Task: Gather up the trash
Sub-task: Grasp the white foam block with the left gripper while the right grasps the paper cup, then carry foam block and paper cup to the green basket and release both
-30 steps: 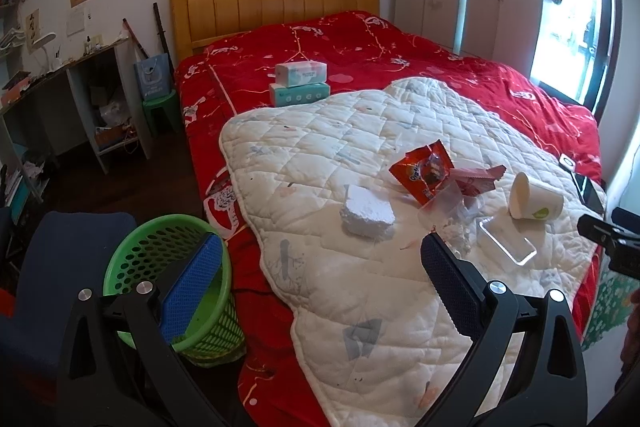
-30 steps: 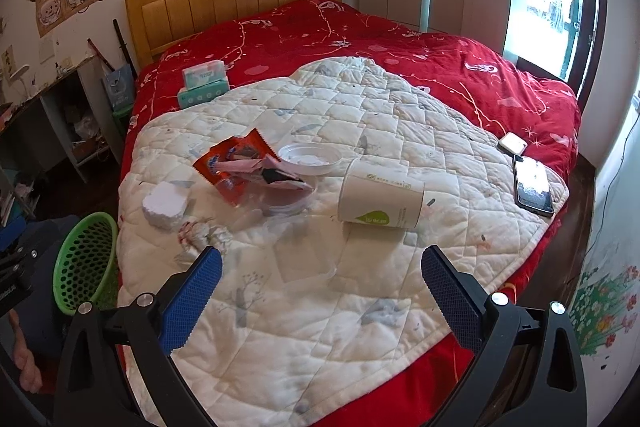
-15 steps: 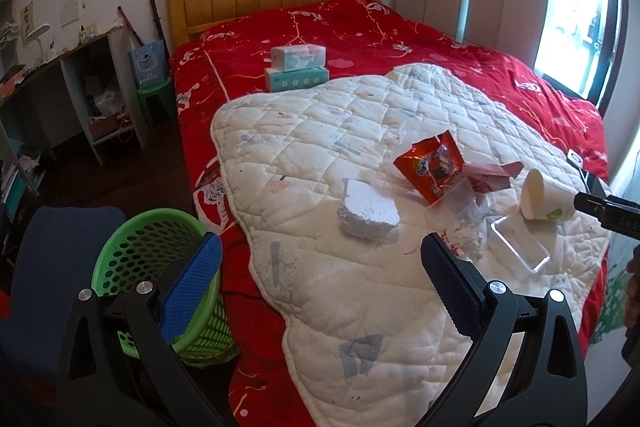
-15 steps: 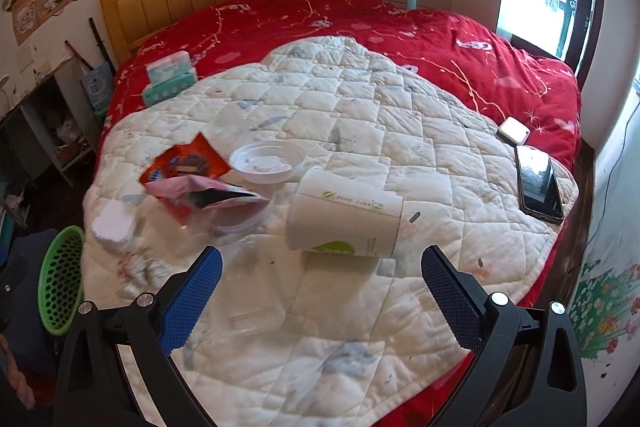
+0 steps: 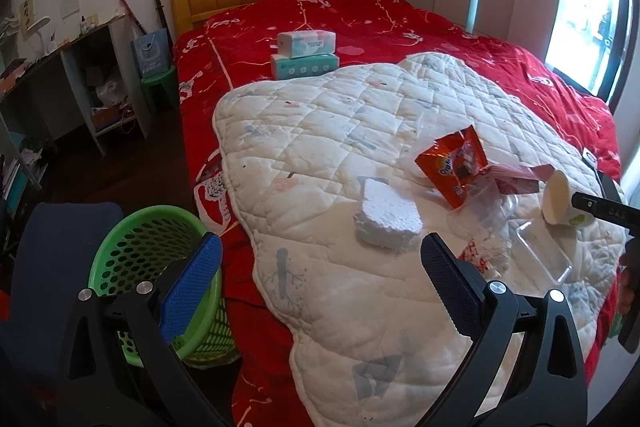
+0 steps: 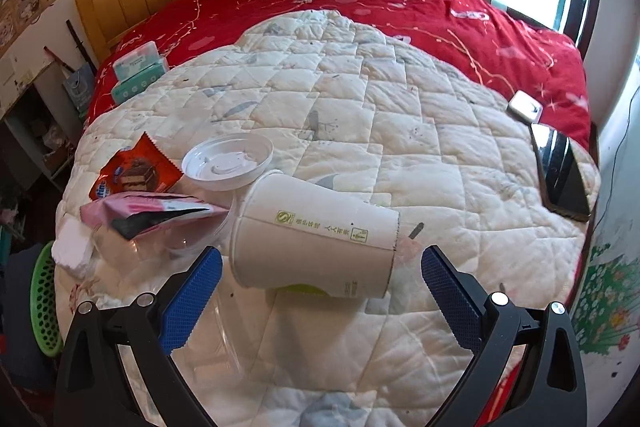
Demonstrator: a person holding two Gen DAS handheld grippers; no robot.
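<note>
Trash lies on the white quilt (image 5: 320, 147): a white foam block (image 5: 386, 219), an orange snack wrapper (image 5: 456, 163), a pink wrapper (image 6: 152, 209), a clear round lid (image 6: 228, 161), a clear plastic tray (image 5: 544, 257) and a white paper cup (image 6: 320, 251) on its side. A green mesh basket (image 5: 148, 267) stands on the floor left of the bed. My left gripper (image 5: 320, 279) is open and empty, above the quilt's edge just short of the foam block. My right gripper (image 6: 320, 287) is open, close in front of the cup, its pads on either side of it.
Two tissue packs (image 5: 306, 55) are stacked on the red bedspread near the headboard. A phone (image 6: 560, 171) and a small white device (image 6: 526, 107) lie at the quilt's right edge. A dark blue chair (image 5: 52, 267) stands beside the basket. Shelves line the left wall.
My right gripper has moved forward and down toward the paper cup, which now fills the space between the pads. My left gripper has moved forward toward the foam block.
</note>
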